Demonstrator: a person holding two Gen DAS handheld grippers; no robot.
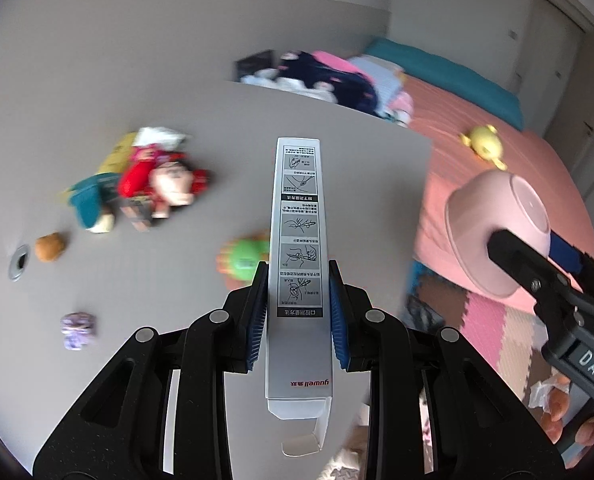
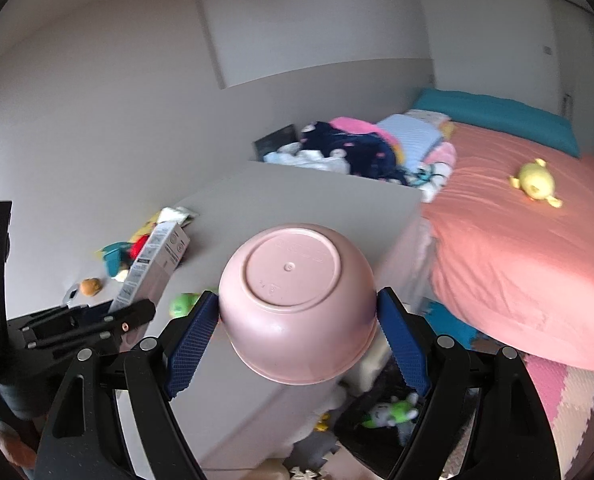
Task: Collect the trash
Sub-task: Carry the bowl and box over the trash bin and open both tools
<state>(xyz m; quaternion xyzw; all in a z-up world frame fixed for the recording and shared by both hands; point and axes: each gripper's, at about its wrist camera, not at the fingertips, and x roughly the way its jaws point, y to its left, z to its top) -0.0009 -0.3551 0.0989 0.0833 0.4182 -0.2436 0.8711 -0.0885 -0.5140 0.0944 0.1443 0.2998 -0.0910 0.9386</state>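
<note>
My left gripper (image 1: 297,304) is shut on a long white cardboard box (image 1: 299,240) printed with instruction drawings, held above the grey table (image 1: 177,280). The box also shows in the right wrist view (image 2: 153,260). My right gripper (image 2: 297,320) is shut on a pink plastic bowl (image 2: 297,300), gripped by its sides with its underside facing the camera. The bowl also shows at the right of the left wrist view (image 1: 493,232). Loose bits lie on the table: a crumpled purple wrapper (image 1: 77,330), a brown lump (image 1: 49,246) and a white crumpled packet (image 1: 159,136).
A pile of plush toys (image 1: 161,184) and a green toy (image 1: 243,260) lie on the table. A bed with a salmon cover (image 2: 517,272) and a yellow plush (image 2: 535,182) stands to the right. Clothes (image 2: 357,148) are heaped behind the table. Foam floor mats (image 1: 489,328) lie below.
</note>
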